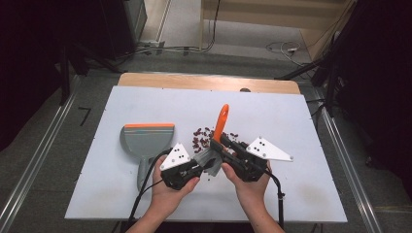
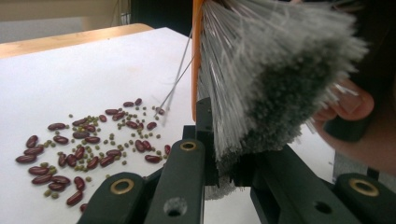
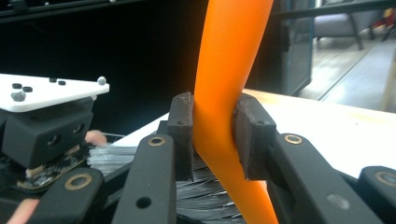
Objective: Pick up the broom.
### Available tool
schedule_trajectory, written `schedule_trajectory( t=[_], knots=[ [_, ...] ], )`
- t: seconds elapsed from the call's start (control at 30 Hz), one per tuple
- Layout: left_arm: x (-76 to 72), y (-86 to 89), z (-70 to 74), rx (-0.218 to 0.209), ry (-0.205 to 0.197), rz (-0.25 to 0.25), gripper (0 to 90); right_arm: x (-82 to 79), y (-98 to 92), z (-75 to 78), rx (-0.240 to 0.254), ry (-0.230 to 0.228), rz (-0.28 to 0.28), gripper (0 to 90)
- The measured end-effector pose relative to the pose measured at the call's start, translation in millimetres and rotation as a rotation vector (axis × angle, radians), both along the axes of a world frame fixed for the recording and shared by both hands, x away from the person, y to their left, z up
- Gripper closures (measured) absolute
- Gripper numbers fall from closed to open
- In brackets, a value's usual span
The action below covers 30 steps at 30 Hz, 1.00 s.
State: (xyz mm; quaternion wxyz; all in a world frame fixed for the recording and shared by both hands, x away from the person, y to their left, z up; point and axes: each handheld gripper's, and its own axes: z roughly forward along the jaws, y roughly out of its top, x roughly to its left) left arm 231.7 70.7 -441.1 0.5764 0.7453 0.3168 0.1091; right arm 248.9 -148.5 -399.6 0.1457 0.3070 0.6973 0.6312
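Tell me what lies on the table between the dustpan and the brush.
Bare white table separates dustpan from brush in the high view; the beans sit beside the brush.

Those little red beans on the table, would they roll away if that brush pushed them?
Probably some would. The red beans are smooth, oval and loose, so they likely skid and tumble. The tiny round green beans among them look likelier to roll far. The brush has long, thin bristles that seem flexible, so a few beans may slip through.

A grey dustpan (image 1: 145,140) lies left of scattered beans (image 1: 204,137).
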Motion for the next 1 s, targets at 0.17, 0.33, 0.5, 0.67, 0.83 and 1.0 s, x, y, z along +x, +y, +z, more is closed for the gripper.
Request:
schedule_trajectory(
  t=[0.17, 0.33, 0.5, 0.67, 0.83, 1.0],
  knots=[
    [5.9, 18.5, 2.8, -0.014, 0.003, -0.008, 85.9, 14.8, -10.6, -0.1, 0.012, 0.018, 0.147, 57.5],
    [12.1, 37.2, 6.7, -0.064, 0.005, -0.115, 85.8, 28.8, -29.9, -3.5, 0.016, 0.025, 0.239, 54.0],
    [12.5, 42.9, 9.9, -0.072, -0.013, -0.202, 85.9, 32.5, -31.6, -7.1, 0.009, 0.041, 0.380, 54.1],
    [12.9, 48.5, 11.7, -0.089, -0.021, -0.263, 85.8, 32.8, -25.0, -12.0, -0.018, 0.066, 0.453, 53.0],
    [12.0, 48.2, 11.7, -0.103, -0.018, -0.326, 85.9, 33.5, -22.0, -16.0, -0.027, 0.092, 0.521, 55.6],
    [12.2, 45.4, 10.0, -0.106, -0.008, -0.359, 85.8, 35.6, -20.9, -21.2, 0.008, 0.112, 0.570, 61.5]
  ],
)
